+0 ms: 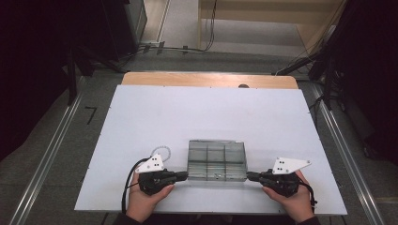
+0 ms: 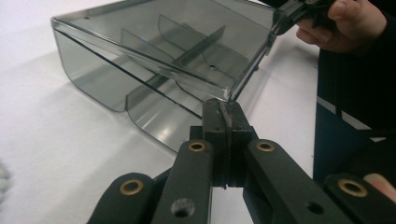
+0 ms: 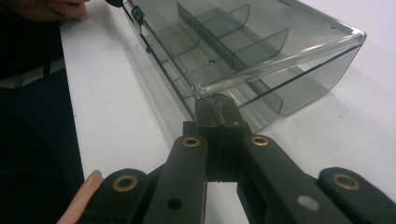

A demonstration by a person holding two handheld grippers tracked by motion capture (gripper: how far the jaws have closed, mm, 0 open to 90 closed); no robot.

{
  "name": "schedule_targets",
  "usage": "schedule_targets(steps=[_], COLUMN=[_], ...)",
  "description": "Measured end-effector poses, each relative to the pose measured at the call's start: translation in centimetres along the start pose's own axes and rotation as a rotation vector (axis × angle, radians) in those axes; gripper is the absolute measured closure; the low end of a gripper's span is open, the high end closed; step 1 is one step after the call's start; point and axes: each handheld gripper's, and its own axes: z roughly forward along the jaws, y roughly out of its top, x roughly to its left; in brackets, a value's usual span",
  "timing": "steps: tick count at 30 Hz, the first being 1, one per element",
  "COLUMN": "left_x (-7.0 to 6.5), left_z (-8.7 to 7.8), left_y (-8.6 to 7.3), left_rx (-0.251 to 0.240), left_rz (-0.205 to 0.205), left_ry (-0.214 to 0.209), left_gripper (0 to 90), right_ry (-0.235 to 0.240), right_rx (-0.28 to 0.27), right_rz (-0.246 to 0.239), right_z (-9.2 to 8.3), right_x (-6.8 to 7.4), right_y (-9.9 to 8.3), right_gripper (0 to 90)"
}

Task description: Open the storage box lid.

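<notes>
A smoky clear plastic compartment box [image 1: 217, 160] with dividers sits on the white worktop [image 1: 155, 117]. Left claw [image 1: 184, 175] and right claw [image 1: 249, 176], both pressed together, each pinch a near corner of its lid.

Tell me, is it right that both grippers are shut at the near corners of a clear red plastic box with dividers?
Not quite: the clear plastic box with dividers is smoky grey, not red, as the high view shows. Left gripper and right gripper are indeed shut at its near corners.
</notes>
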Motion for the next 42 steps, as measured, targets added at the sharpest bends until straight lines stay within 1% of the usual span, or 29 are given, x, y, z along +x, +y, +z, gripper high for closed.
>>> schedule_targets(steps=[1,2,3,4,5,7,8,9,10,12,14,15,16,18,19,21,22,24,29,34,36,40,42], left_x=[0.0,0.1,0.1,0.1,0.1,0.1,0.1,0.0,0.1,0.3,0.6,0.6,0.8,0.8,0.8,1.0,1.2,1.4,2.2,2.8,2.9,3.0,3.1], left_z=[0.0,-0.1,-0.1,-0.1,-0.1,0.0,0.0,0.1,0.0,0.0,-0.1,0.0,0.0,0.2,0.2,0.4,0.5,0.7,1.1,1.4,1.5,1.8,1.9], left_y=[0.0,0.0,0.0,0.0,0.0,0.1,0.1,0.2,0.4,0.8,1.3,1.5,1.8,2.2,2.4,2.7,2.9,3.3,4.5,5.6,6.0,6.5,6.6], left_rx=[-0.003,-0.009,-0.011,-0.013,-0.013,-0.007,-0.013,-0.029,-0.044,-0.074,-0.085,-0.089,-0.085,-0.080,-0.076,-0.074,-0.076,-0.082,-0.092,-0.110,-0.109,-0.107,-0.118], left_rz=[-0.001,-0.006,-0.008,-0.003,0.001,-0.003,-0.003,-0.009,-0.016,-0.036,-0.046,-0.051,-0.049,-0.047,-0.040,-0.042,-0.042,-0.042,-0.034,-0.027,-0.014,0.005,0.010], left_ry=[0.004,0.016,0.020,0.021,0.033,0.057,0.064,0.071,0.078,0.085,0.110,0.117,0.111,0.117,0.124,0.141,0.144,0.163,0.173,0.179,0.199,0.187,0.164], left_gripper=[90.0,88.1,83.6,81.6,79.1,67.4,60.7,47.0,47.0,33.3,21.3,15.0,10.5,2.8,0.8,0.0,0.0,0.0,0.0,1.7,3.3,7.0,11.5], right_ry=[-0.003,-0.004,-0.006,-0.011,-0.018,-0.032,-0.038,-0.050,-0.050,-0.058,-0.064,-0.066,-0.071,-0.075,-0.077,-0.085,-0.087,-0.090,-0.097,-0.104,-0.106,-0.108,-0.108], right_rx=[-0.005,-0.014,-0.023,-0.029,-0.037,-0.052,-0.056,-0.058,-0.058,-0.062,-0.070,-0.071,-0.073,-0.078,-0.079,-0.085,-0.085,-0.091,-0.096,-0.106,-0.107,-0.110,-0.114], right_rz=[-0.002,-0.002,-0.001,0.001,0.002,0.006,0.009,0.013,0.013,0.018,0.025,0.025,0.027,0.028,0.029,0.024,0.029,0.031,0.037,0.025,0.022,0.021,0.023], right_z=[0.0,-0.1,-0.2,-0.3,-0.4,-0.5,-0.6,-0.7,-0.7,-0.7,-0.8,-0.8,-0.8,-0.8,-0.9,-1.0,-1.1,-1.3,-1.5,-1.5,-1.5,-1.5,-1.6], right_x=[0.0,0.0,0.0,0.0,0.0,0.0,0.1,0.1,0.1,0.0,-0.1,-0.1,-0.1,-0.2,-0.2,-0.3,-0.4,-0.7,-1.1,-1.3,-1.4,-1.6,-1.7], right_y=[0.1,0.1,0.2,0.3,0.4,0.6,0.8,1.1,1.1,1.5,1.9,2.1,2.2,2.5,2.7,3.0,3.1,3.4,4.0,4.4,4.6,4.8,4.9], right_gripper=[87.8,87.8,87.8,87.8,87.8,87.8,87.8,87.8,87.8,87.8,87.8,87.8,87.8,87.8,87.8,87.8,87.8,87.8,87.8,87.8,87.8,87.8,87.8])
